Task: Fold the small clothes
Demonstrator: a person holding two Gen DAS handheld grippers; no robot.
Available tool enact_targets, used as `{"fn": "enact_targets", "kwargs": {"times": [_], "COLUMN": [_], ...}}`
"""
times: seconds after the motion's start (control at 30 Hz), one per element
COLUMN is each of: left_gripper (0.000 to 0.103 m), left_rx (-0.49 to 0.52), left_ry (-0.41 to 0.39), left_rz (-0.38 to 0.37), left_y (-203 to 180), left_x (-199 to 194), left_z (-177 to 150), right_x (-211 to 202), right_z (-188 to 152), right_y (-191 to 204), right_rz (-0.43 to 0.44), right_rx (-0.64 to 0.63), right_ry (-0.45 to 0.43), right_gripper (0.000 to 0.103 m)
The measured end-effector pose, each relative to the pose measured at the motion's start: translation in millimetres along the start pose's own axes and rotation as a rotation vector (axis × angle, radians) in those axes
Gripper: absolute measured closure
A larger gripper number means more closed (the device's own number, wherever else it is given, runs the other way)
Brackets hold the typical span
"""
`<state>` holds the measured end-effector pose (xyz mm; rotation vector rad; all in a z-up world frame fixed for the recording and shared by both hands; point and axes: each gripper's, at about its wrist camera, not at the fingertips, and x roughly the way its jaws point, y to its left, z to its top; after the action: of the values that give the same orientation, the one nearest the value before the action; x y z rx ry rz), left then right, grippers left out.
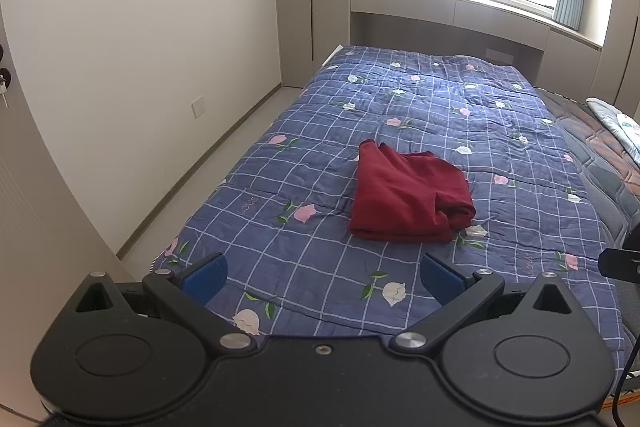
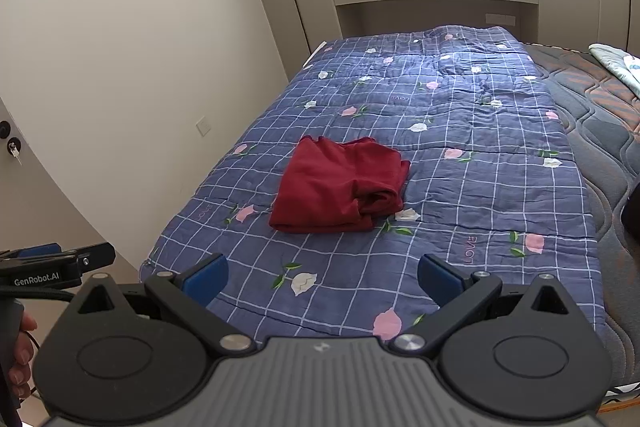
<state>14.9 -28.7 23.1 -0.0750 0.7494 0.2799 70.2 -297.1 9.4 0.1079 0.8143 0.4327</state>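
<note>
Garment (image 1: 408, 193) mid-frame on quilt (image 1: 304, 259), dark red, already doubled into a loose rectangle, bunched roll along its right edge. Left claw (image 1: 323, 279) at bottom of frame, blue pads wide apart, holding nothing, well short of cloth. Right claw (image 2: 322, 279) likewise spread and empty, low in its frame. Judged late in fold, or between folds. Next move likely: reach forward, pinch near corners, flatten bunched right edge before another fold.
</note>
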Motion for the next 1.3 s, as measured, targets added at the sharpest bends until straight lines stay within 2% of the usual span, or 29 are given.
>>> {"fn": "enact_targets", "kwargs": {"times": [1.3], "left_gripper": [0.001], "left_rx": [-0.029], "left_ry": [0.016], "left_rz": [0.008], "left_y": [11.6], "left_x": [2.9], "left_z": [-2.4], "right_x": [10.1], "right_z": [-1.7], "right_y": [11.8], "right_rz": [0.01], "right_rx": [-0.003], "right_ry": [0.017], "right_gripper": [0.0]}}
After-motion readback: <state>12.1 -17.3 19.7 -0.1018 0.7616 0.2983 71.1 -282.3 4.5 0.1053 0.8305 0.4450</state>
